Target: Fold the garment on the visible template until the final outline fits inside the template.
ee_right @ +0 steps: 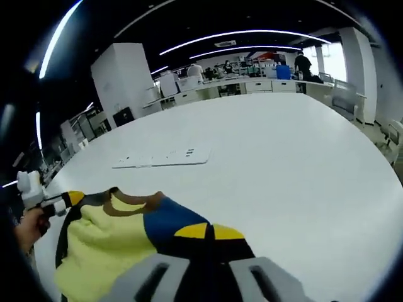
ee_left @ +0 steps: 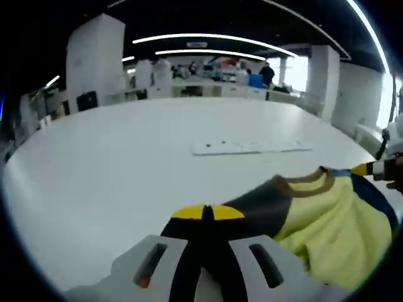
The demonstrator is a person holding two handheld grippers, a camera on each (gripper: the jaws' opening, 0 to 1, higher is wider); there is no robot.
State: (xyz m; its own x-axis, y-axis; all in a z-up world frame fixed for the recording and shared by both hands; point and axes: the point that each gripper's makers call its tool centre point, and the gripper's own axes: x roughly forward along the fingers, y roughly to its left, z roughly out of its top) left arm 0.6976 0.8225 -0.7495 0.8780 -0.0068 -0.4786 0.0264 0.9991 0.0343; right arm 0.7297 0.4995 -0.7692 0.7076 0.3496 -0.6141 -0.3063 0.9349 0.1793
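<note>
Over the near edge of the white bench (ee_left: 126,163) we hold the yellow garment (ee_left: 327,220) up by its shoulders, both the left gripper (ee_left: 203,214) and right gripper (ee_right: 208,231) clamped on it, judging it light and limp, while its lower half stays cut off.

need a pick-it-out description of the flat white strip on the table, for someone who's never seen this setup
Start at the big white table. Beyond the yellow shirt that both grippers hold at the near edge, a long, thin white strip lies flat on the tabletop, with a few small dark marks on its surface. It is apart from the shirt and almost the table's colour, so its faint outline and those marks give it away.
</note>
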